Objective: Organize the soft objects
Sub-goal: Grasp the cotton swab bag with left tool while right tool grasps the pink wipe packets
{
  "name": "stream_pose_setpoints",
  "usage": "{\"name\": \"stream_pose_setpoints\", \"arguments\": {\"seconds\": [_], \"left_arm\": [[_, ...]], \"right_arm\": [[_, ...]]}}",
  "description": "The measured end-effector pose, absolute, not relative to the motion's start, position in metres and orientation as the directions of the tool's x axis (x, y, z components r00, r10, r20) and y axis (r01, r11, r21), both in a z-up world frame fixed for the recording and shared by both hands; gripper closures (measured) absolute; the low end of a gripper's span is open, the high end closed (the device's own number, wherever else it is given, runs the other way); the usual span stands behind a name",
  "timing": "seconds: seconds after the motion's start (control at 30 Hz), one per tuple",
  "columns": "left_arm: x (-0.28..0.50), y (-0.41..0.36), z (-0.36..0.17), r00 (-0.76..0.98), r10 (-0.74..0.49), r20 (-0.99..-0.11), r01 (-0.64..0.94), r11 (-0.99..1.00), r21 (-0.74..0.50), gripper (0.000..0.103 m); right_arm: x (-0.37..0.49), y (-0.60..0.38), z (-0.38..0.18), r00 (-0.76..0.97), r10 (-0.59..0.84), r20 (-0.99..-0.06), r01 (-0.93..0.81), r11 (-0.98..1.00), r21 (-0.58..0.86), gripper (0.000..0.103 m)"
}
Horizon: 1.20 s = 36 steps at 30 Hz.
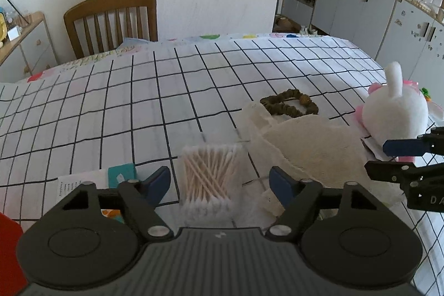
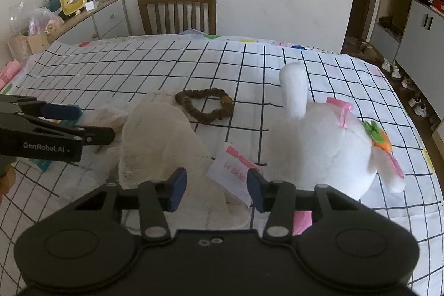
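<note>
A clear pack of cotton swabs lies on the checked tablecloth between the fingers of my open left gripper. A cream cloth lies just to its right; it also shows in the right wrist view. A white plush rabbit with pink ribbon and a paper tag sits at the right; it also shows in the left wrist view. My right gripper is open and empty, low over the tag and cloth edge. A brown bead bracelet lies behind the cloth.
A teal packet and printed paper lie left of the swabs. A wooden chair stands at the table's far edge. Drawers with clutter stand at the left, grey cabinets at the right.
</note>
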State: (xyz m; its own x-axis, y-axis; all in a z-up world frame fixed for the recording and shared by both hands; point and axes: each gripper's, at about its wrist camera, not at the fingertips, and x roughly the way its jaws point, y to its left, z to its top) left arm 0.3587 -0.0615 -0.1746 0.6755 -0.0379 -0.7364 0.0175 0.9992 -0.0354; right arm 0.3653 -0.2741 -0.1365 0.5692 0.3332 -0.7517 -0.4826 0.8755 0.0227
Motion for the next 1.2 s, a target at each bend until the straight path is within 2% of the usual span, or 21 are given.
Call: {"name": "stream_pose_setpoints", "arguments": {"seconds": [0.13, 0.37, 0.43, 0.63, 0.9, 1.2], "left_arm": [[0.364, -0.062, -0.178, 0.666, -0.049, -0.744, 0.021, 0.999, -0.047, 0.035], [0.368, -0.058, -0.184, 0.649, -0.042, -0.759, -0.002, 0.998, -0.057, 0.049], [0.37, -0.057, -0.186, 0.644, -0.037, -0.765, -0.004, 0.999, -0.052, 0.057], [0.37, -0.053, -0.187, 0.644, -0.046, -0.763, -0.012, 0.997, -0.07, 0.066], [0.362, -0.05, -0.182, 0.664, -0.027, -0.747, -0.033, 0.997, -0.065, 0.07], [0.342, -0.045, -0.162, 0.691, -0.041, -0.722, -0.043, 0.994, -0.097, 0.071]], "right_arm": [[0.368, -0.274, -0.142, 0.565, 0.329, -0.757, -0.47, 0.882, 0.034, 0.059], [0.369, -0.288, -0.14, 0.577, 0.347, -0.74, -0.426, 0.9, 0.09, 0.073], [0.37, -0.291, -0.14, 0.584, 0.343, -0.736, -0.412, 0.906, 0.095, 0.076], [0.369, -0.298, -0.138, 0.6, 0.349, -0.72, -0.387, 0.914, 0.12, 0.087], [0.36, -0.297, -0.13, 0.641, 0.34, -0.688, -0.382, 0.919, 0.098, 0.101], [0.336, -0.305, -0.103, 0.675, 0.374, -0.636, -0.393, 0.912, 0.119, 0.103]]}}
